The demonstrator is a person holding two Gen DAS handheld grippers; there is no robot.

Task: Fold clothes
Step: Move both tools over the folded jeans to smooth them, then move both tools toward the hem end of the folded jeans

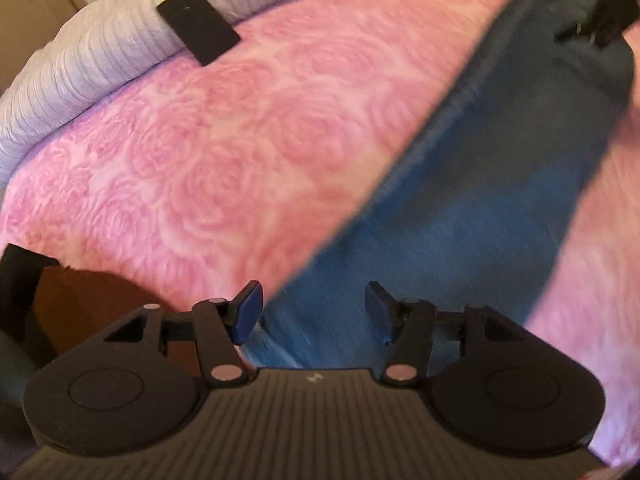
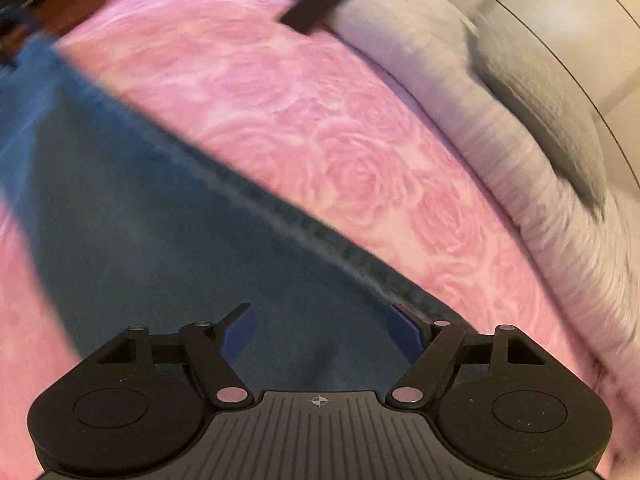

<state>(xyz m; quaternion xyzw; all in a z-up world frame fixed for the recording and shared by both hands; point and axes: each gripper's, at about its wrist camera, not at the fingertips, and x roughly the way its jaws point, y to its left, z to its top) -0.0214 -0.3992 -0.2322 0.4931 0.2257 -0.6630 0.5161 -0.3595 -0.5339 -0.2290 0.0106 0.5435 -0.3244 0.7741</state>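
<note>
Two grippers hang over one strip of blue denim (image 1: pixel 480 200) lying flat on the pink rose bedspread (image 1: pixel 200 140). Nearest, the left gripper (image 1: pixel 314 312) has its jaws apart, nothing between them, above one end of the cloth. The denim's long axis runs away diagonally to the far end, where the right gripper (image 2: pixel 322 334), jaws also apart and empty, hovers.

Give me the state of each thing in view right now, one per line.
left gripper: open, empty, above the jeans.
right gripper: open, empty, above the jeans.
jeans: lying flat in a long strip on the blanket.
pink blanket: spread over the bed.
black flat object: resting at the white bedding's edge.
</note>
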